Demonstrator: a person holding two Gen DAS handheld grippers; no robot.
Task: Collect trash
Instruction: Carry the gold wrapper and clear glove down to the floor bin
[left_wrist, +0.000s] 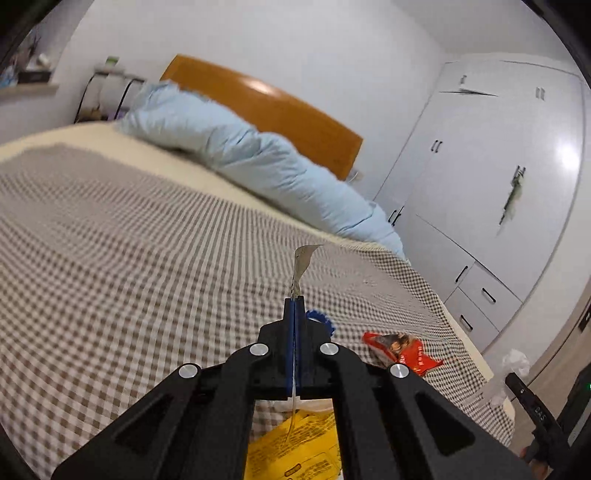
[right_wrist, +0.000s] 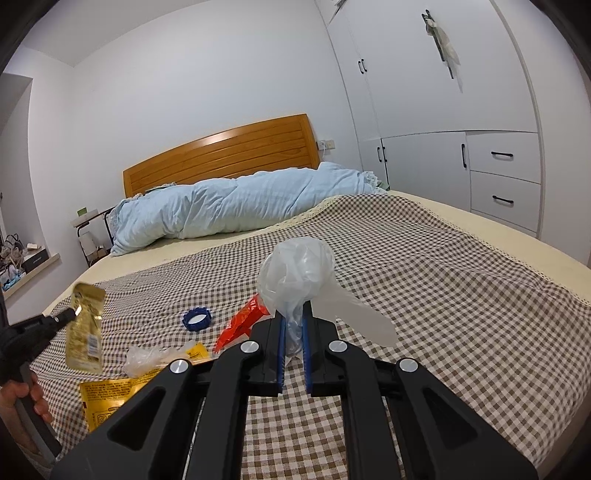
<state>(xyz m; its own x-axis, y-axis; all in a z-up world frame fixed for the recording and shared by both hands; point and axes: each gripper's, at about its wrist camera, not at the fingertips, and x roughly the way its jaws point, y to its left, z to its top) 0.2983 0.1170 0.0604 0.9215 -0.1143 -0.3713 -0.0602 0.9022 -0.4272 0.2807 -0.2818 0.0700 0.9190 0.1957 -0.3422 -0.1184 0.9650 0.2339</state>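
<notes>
While the left hand-held gripper (left_wrist: 294, 306) is clamped on a gold wrapper (right_wrist: 85, 328) lifted clear of the checked bed (right_wrist: 443, 295), the right hand-held gripper (right_wrist: 292, 325) pinches a clear plastic bag (right_wrist: 295, 273); a red wrapper (right_wrist: 242, 321), blue ring (right_wrist: 197, 318) and yellow packet (right_wrist: 107, 400) lie on the bedspread.

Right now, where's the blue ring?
The blue ring lies on the checked bedspread, left of the red wrapper in the right wrist view; in the left wrist view it peeks out beside the left fingers.
</notes>
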